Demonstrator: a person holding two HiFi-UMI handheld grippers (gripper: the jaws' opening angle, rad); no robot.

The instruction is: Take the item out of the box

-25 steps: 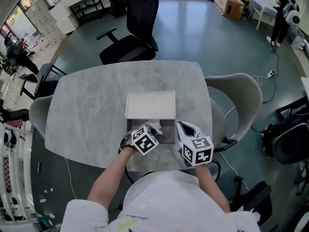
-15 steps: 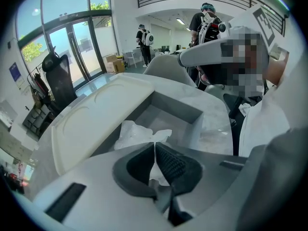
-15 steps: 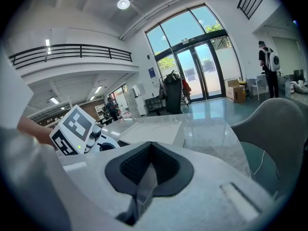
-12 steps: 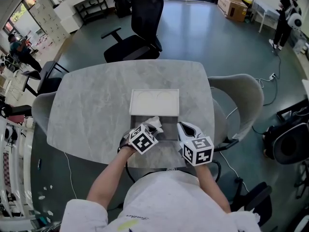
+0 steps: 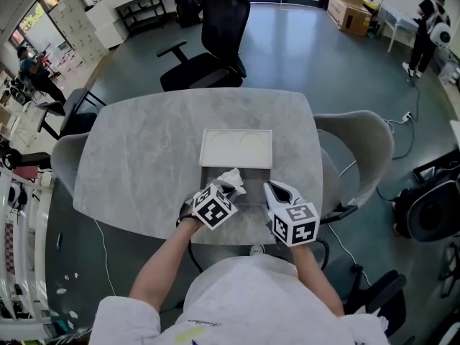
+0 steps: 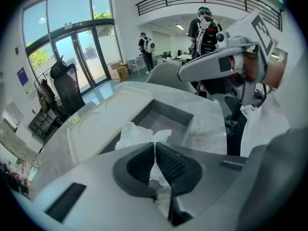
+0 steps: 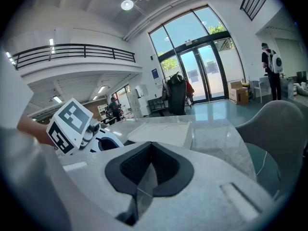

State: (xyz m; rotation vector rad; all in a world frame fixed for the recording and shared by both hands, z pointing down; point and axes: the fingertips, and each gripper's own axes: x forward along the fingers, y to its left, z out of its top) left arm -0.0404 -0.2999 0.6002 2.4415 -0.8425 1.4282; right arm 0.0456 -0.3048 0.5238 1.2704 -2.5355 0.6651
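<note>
A shallow grey box (image 5: 253,195) lies open near the front edge of the table, its white lid (image 5: 236,148) folded flat behind it. My left gripper (image 5: 224,190) is shut on a crumpled white wrapped item (image 5: 232,177), held over the box's near left corner. In the left gripper view that white item (image 6: 139,132) runs between the closed pads, with the box's grey inside (image 6: 168,117) beyond it. My right gripper (image 5: 270,189) sits at the box's near right corner, shut on a thin grey wall of the box (image 7: 143,179).
The round marble table (image 5: 136,149) has a grey chair (image 5: 357,144) at its right, another grey chair (image 5: 63,158) at its left and a black office chair (image 5: 212,31) behind. People stand far off across the room.
The left gripper has drawn the white item up and slightly toward the box's near edge. The right gripper keeps its hold at the box's corner.
</note>
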